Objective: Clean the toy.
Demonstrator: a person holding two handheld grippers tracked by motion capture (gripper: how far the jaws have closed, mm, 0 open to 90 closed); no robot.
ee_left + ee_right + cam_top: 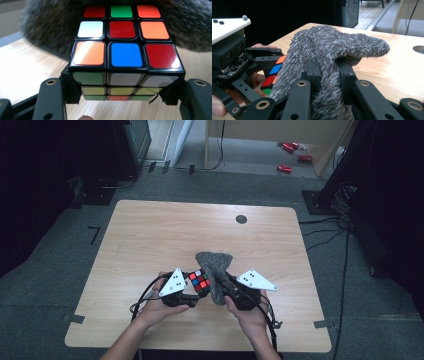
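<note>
the left gripper [196,296] holds a rubik's cube [200,280] clamped between its jaws, just above the near middle of the wooden table [150,235]. in the left gripper view the jaws press on the cube's lower side faces only, so most of the cube stands proud of the grip. the right gripper [223,287] is pinched on a fold of a grey fuzzy cloth [216,270], which stands up and leans against the cube's far side, touching it.

the likely work is wiping the cube with the cloth. the main risk looks like the cube twisting: it is a layered puzzle, and a sideways rub on the top layers could turn them against the clamped bottom layer, or lever the whole cube out of the low grip. a hard push from the right could also tip it forward out of the jaws onto the table. the cloth itself seems held by one narrow fold, so dragging it over the cube's edges may pull it free. its pile could snag on a corner too.
</note>
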